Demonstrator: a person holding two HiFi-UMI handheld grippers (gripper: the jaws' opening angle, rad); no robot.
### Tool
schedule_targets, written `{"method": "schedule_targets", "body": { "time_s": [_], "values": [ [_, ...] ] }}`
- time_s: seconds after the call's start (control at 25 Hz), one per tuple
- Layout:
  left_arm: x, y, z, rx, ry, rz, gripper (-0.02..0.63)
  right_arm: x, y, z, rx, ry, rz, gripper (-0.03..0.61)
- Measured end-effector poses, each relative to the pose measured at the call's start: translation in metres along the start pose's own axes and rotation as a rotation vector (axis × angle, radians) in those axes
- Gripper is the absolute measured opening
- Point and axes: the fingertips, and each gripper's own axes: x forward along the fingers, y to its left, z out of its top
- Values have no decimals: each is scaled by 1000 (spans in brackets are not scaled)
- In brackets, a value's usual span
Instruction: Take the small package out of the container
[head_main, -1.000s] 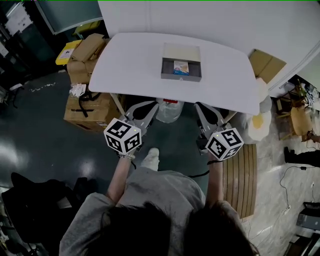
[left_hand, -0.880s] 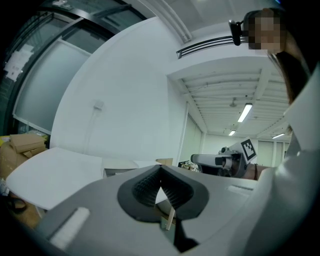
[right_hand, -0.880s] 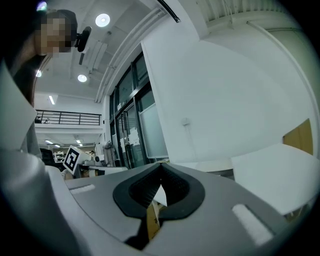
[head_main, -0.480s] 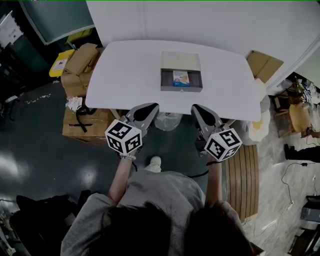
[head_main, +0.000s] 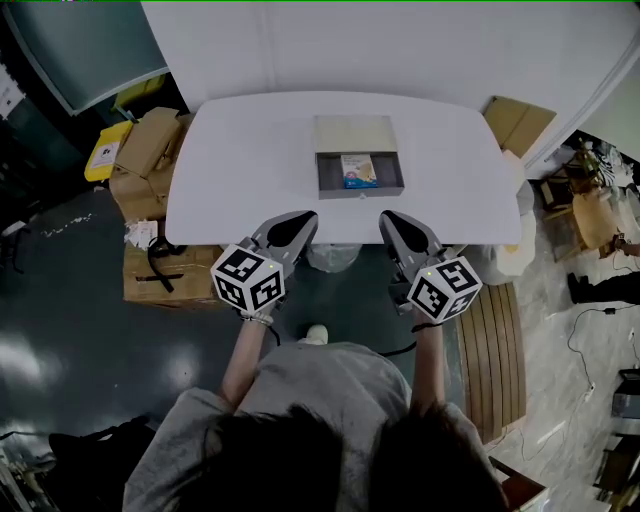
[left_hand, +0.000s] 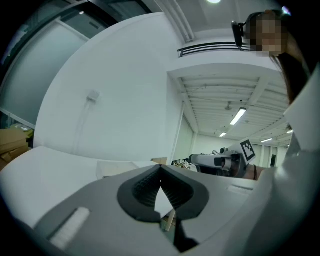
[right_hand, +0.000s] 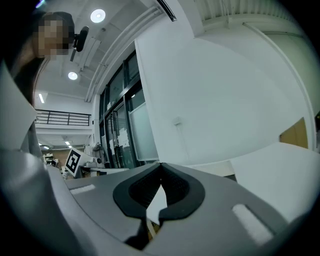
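A grey open box (head_main: 359, 185) lies on the white table (head_main: 250, 160), its pale lid (head_main: 355, 132) folded back on the far side. Inside lies a small package (head_main: 359, 170) with blue and orange print. My left gripper (head_main: 304, 217) hovers at the table's near edge, left of the box, jaws shut and empty. My right gripper (head_main: 384, 218) hangs level with it, just right of the box's front, also shut on nothing. In the left gripper view the closed jaw tips (left_hand: 160, 167) point over the table; the right gripper view shows its tips (right_hand: 161, 165) meeting likewise.
Cardboard boxes (head_main: 145, 150) are stacked on the floor left of the table, another carton (head_main: 516, 122) leans at its right end. A wooden slatted panel (head_main: 490, 360) lies on the floor to my right. A white wall (head_main: 380, 45) runs behind the table.
Both grippers have come forward to the table's near edge, and the table with the box now sits closer and lower in the head view. The jaws stayed shut.
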Motion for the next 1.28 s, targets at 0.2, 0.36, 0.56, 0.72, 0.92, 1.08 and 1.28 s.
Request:
{"method": "schedule_targets", "body": {
  "time_s": [0.2, 0.36, 0.56, 0.72, 0.92, 1.08, 1.28],
  "values": [
    [5, 11, -1, -7, 7, -23, -5, 9, -4, -3, 12, -2, -26, 12],
    [9, 14, -4, -14, 18, -30, -5, 9, -12, -1, 21, -6, -51, 12],
    [16, 14, -6, -27, 24, -44, -5, 8, -25, 2, 14, -5, -65, 12],
    [22, 17, -10, -41, 36, -37, -5, 12, -37, 3, 32, -5, -69, 12],
    [39, 24, -6, -44, 38, -34, -5, 29, -55, 6, 48, 10, -45, 12],
    [57, 34, 1, -40, 33, -11, -5, 45, -69, 13, 32, 23, -5, 14],
    [80, 44, 7, -37, 23, 12, -5, 61, -91, 20, 31, 29, 31, 12]
  ]
}}
